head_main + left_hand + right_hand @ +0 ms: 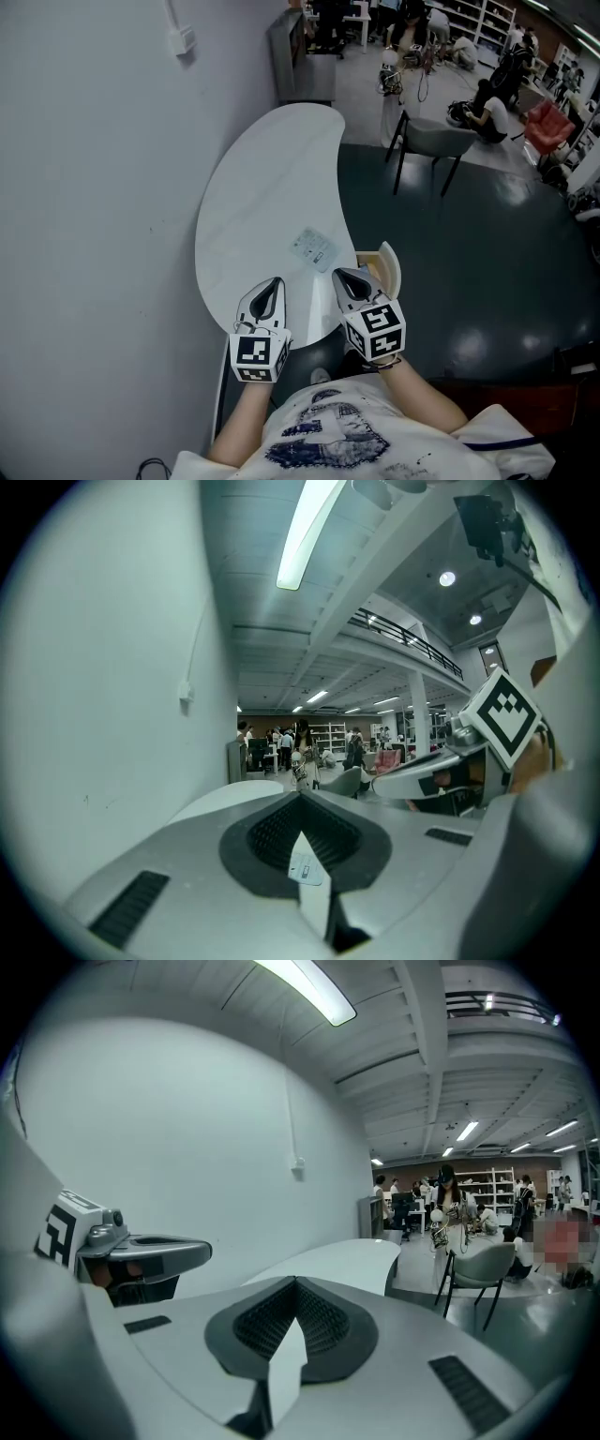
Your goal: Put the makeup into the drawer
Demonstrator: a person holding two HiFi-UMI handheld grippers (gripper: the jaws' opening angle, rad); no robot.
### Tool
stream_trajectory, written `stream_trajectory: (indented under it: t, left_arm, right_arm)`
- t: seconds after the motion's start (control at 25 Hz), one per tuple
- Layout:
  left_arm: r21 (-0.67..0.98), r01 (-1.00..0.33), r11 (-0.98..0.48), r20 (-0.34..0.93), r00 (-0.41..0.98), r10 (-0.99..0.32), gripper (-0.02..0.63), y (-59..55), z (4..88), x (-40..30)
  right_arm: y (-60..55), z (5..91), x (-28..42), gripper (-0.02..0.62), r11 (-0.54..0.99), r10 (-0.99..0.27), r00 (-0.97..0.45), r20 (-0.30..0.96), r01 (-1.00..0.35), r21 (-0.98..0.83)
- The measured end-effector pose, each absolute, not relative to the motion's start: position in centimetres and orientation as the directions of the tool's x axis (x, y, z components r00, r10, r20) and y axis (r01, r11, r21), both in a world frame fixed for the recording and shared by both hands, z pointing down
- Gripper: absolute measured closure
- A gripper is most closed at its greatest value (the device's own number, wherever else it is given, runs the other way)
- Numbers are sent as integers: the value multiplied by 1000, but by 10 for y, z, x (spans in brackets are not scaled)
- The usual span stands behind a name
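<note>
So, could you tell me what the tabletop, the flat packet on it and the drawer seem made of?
Tabletop: smooth white, likely laminate; soft sheen. Packet: seemingly clear plastic film; the white shows through. Drawer: pale wood or board, by its tan edge.
</note>
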State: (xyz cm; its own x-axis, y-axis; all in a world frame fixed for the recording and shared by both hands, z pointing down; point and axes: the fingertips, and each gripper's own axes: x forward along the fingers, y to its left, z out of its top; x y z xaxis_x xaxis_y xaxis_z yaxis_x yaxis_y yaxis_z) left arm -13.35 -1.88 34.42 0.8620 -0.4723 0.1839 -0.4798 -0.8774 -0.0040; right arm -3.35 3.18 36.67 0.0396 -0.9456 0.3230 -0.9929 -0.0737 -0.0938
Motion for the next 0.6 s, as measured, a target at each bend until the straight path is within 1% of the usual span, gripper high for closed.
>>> stream_trajectory:
  t: [0.4,0.6]
  left_arm:
    - [-17,-475,-880,202,860,-469,560,-21,351,-128]
    - [10,-477,-879,215,859,-464,560,-24,353,-128]
  right_arm:
    - [30,373,-32,574,-74,-941,36,337,-992,-102]
    - [27,373,-33,574,-67,-940,27,340,-992,-105]
